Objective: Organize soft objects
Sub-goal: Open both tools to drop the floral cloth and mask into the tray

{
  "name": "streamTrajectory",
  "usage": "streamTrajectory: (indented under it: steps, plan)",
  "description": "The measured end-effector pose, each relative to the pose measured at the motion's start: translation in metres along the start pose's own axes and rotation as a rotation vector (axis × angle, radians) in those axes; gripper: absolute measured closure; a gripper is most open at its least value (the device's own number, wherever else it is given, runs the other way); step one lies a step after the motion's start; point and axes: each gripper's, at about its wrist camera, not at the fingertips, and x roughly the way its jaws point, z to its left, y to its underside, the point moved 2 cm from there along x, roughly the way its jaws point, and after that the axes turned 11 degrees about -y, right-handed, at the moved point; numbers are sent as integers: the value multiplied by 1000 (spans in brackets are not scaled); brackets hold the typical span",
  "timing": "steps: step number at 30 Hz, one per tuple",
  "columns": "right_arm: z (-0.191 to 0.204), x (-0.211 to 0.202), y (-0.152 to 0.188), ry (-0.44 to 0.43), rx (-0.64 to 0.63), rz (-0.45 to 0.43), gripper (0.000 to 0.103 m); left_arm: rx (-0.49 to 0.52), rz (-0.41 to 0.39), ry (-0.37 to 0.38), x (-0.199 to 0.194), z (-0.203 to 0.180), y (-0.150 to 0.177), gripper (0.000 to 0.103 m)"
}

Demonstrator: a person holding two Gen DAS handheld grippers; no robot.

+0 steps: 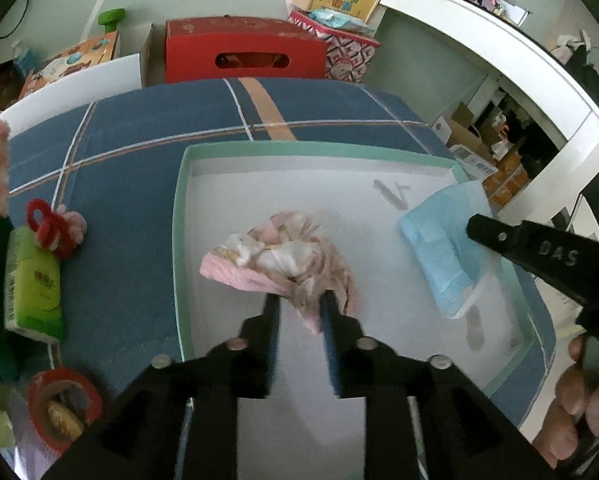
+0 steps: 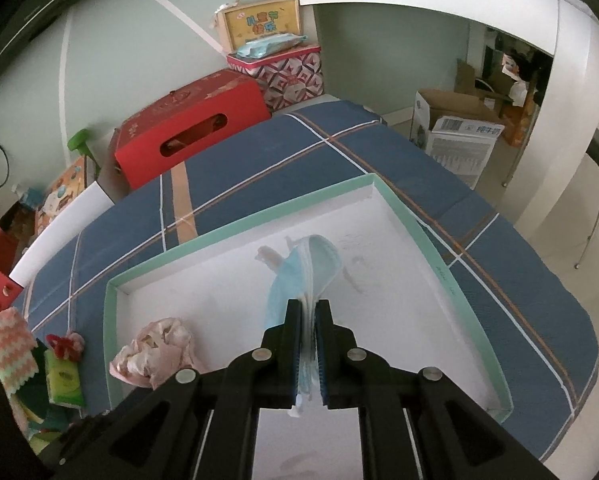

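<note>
Through the left wrist camera I saw my left claw (image 1: 299, 300) released, its jaws parted with the crumpled pink cloth (image 1: 277, 258) lying just at the fingertips on the white floor of the green-rimmed box (image 1: 178, 240), while the folded blue cloth (image 1: 443, 240) hung from the right claw at the box's right side. Through the right wrist camera my right claw (image 2: 308, 310) was clenched on that blue cloth above the box, which sat on the blue plaid worktop (image 2: 259, 168).
</note>
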Motion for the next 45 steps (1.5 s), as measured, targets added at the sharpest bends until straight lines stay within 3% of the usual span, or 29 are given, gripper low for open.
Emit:
streamTrajectory:
  steps: [4, 6, 8, 12, 14, 16, 20, 24, 26, 34, 45]
  plan:
    - [3, -4, 1, 4, -23, 16, 91, 14, -22, -5, -16, -3, -2, 55]
    - [4, -6, 2, 4, -32, 21, 81, 10, -27, -10, -22, -2, -3, 45]
    - [5, -8, 3, 14, -37, 26, 60, -1, -30, -17, -27, 1, -3, 38]
    - [5, -11, 5, 21, -45, 38, 53, -20, -32, -59, -32, 9, -4, 31]
    - [6, -11, 6, 23, -53, 47, 40, -29, -33, -82, -33, 13, -4, 27]
    - [7, -10, 8, 21, -65, 58, 38, -41, -34, -104, -33, 18, -4, 15]
    - [11, -8, 11, 29, -92, 73, 20, -65, -30, -149, -30, 28, -3, 11]
    - [10, -7, 13, 31, -91, 78, 13, -98, -18, -200, -25, 39, 0, 9]
    - [9, -7, 13, 40, -93, 77, 0, -106, -9, -217, -23, 42, 2, 9]
    - [12, -8, 13, 32, -112, 61, 0, -103, -9, -244, -24, 44, 8, 9]
    - [29, -20, 14, -65, -147, -15, 0, -98, -106, -255, -49, 48, 14, 9]
